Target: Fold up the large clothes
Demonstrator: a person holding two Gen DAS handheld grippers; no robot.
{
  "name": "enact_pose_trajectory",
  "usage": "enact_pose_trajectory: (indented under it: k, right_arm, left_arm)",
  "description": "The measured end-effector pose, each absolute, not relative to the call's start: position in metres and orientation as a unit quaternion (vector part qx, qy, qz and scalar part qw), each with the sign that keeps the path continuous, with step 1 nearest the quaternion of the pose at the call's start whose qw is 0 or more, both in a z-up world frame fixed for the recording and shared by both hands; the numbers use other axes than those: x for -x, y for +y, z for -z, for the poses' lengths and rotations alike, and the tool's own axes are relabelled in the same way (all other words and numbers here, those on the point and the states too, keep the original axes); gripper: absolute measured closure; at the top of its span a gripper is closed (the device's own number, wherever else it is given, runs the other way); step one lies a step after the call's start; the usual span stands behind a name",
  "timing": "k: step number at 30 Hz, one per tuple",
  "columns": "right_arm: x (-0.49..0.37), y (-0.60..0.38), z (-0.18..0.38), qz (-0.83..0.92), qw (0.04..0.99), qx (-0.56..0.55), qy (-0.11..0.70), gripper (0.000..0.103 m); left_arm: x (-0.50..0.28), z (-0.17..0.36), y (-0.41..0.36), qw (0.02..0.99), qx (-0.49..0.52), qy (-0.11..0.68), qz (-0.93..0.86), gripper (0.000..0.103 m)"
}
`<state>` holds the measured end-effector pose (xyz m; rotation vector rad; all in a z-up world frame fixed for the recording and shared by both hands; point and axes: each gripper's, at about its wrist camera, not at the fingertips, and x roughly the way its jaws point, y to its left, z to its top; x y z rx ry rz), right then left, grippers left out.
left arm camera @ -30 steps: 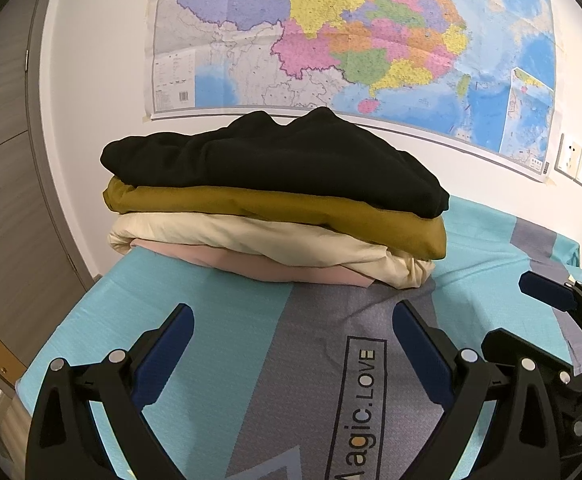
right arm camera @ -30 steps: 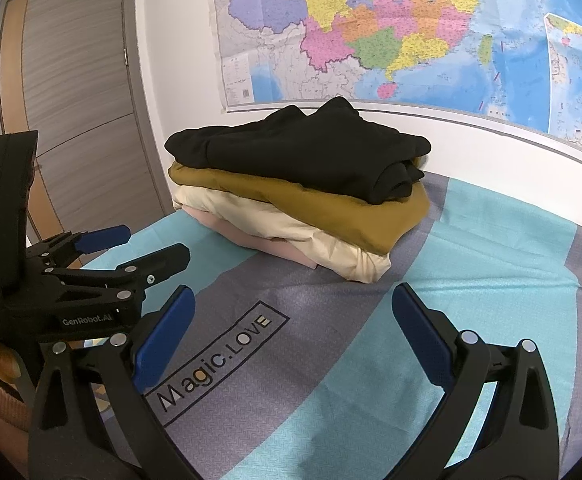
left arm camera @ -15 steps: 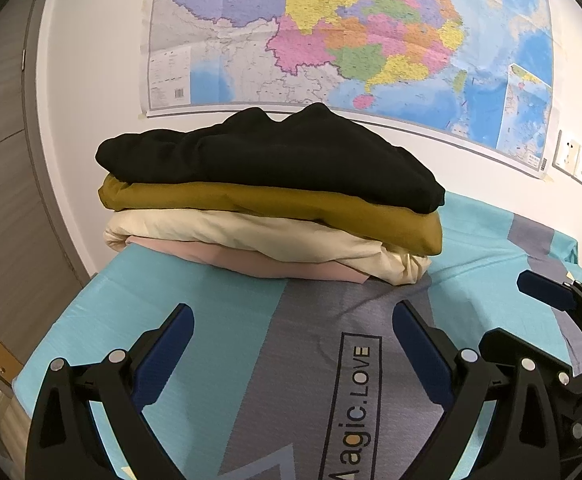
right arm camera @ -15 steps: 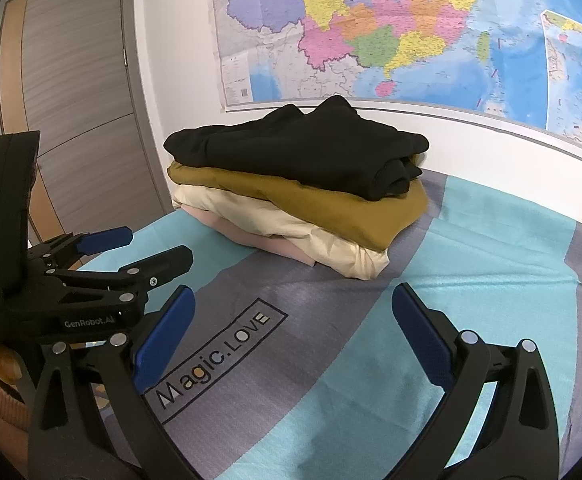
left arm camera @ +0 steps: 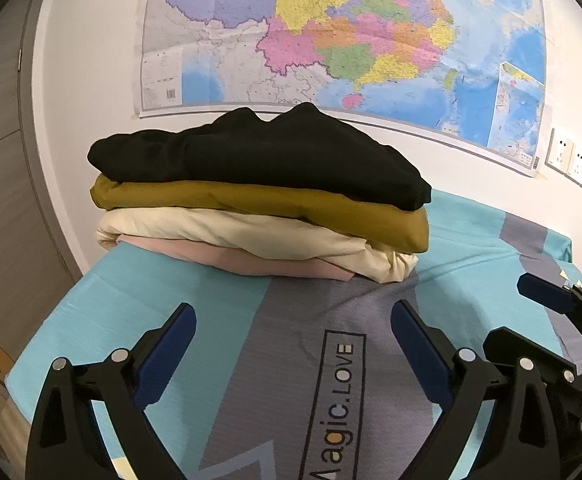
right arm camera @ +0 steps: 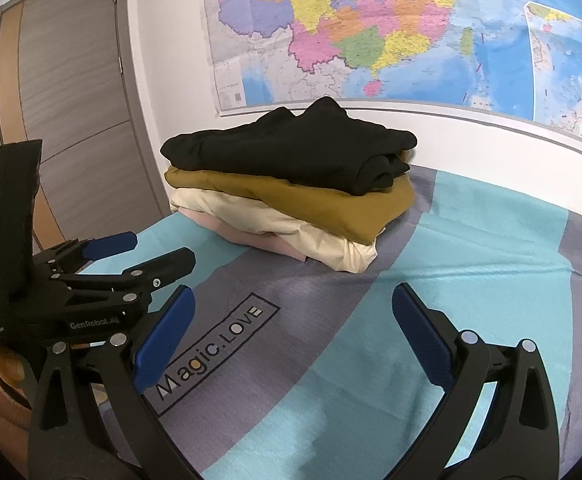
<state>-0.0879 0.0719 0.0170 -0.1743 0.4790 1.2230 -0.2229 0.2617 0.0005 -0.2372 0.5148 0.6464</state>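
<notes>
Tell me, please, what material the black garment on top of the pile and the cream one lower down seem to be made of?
The black garment looks like thick, matte knit, perhaps fleece or sweatshirt cotton: it reflects no light and folds into bulky rolls. The cream garment looks like thinner, smooth woven cloth with a slight sheen and fine creases; the exact fibre cannot be told.
</notes>
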Motion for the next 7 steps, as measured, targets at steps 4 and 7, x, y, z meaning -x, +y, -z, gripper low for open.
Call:
enact_pose_trajectory:
  k: [4,7]
  right_arm:
    - [0.084,0.063,-0.016,-0.562,0.792,0.073,0.228,0.006]
    - [0.077,0.046,-0.015,-0.543,0.803,0.07,0.234,0.006]
  left_arm:
    - [0.216,0.004,0.261,0.905,0.133,0.263,-0.308,0.007]
    - [0.206,0.01,0.253,0.908,0.144,0.276,-0.281,0.007]
